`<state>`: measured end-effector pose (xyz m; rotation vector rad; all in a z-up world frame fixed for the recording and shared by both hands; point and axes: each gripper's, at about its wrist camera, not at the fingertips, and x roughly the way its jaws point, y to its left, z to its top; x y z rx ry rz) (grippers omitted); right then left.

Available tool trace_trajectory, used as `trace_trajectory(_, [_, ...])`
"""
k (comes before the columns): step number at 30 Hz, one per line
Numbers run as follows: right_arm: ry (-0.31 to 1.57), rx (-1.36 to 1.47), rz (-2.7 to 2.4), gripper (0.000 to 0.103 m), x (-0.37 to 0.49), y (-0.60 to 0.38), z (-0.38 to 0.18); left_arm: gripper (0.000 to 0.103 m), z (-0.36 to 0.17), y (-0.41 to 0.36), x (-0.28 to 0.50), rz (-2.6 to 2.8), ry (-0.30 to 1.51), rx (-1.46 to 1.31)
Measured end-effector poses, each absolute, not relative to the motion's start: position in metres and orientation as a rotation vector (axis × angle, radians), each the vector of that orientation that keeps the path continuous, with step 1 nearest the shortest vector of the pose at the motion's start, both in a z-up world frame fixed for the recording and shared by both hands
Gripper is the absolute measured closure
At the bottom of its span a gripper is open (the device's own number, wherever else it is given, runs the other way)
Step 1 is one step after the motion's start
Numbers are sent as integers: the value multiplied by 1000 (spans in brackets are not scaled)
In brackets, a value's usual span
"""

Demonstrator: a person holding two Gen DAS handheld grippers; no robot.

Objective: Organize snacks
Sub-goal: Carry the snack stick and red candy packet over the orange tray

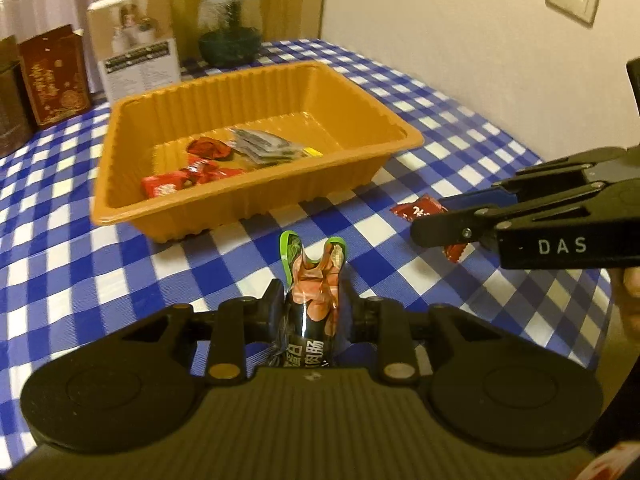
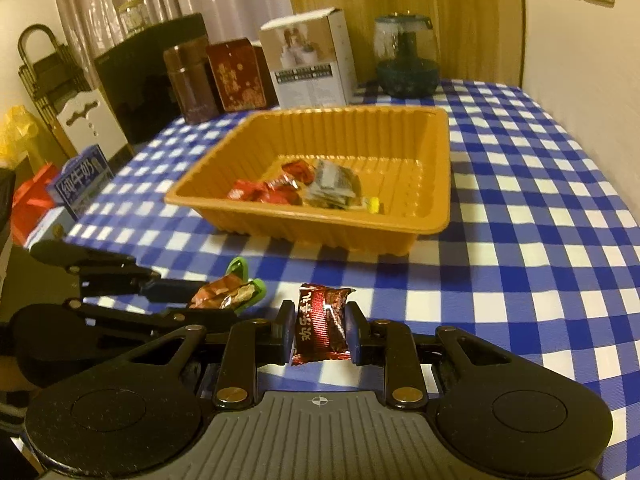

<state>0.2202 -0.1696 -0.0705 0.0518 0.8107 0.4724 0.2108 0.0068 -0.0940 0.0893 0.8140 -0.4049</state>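
Blue-and-white checked tablecloth (image 2: 540, 208) covers the table. Above it, the left gripper (image 1: 312, 304) is clamped on a green-edged sausage snack packet (image 1: 316, 280), and the right gripper (image 2: 320, 324) is clamped on a dark red candy (image 2: 320, 320). Beyond both sits an orange plastic tray (image 2: 436, 168) holding red candies (image 2: 260, 192) and grey sachets (image 2: 332, 188). Boxes and a glass jar (image 2: 406, 56) stand behind it.

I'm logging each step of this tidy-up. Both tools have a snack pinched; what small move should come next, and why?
Probably carry both forward over the orange tray and let go. The left tool is shut on the sausage snack, the right tool on the red candy, and similar wrappers already lie in the tray just ahead.
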Motion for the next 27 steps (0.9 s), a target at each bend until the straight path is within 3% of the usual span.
trace_trajectory(27, [698,91,479,76,224,-138,-41,77,-50,39,212,-300,700,-62])
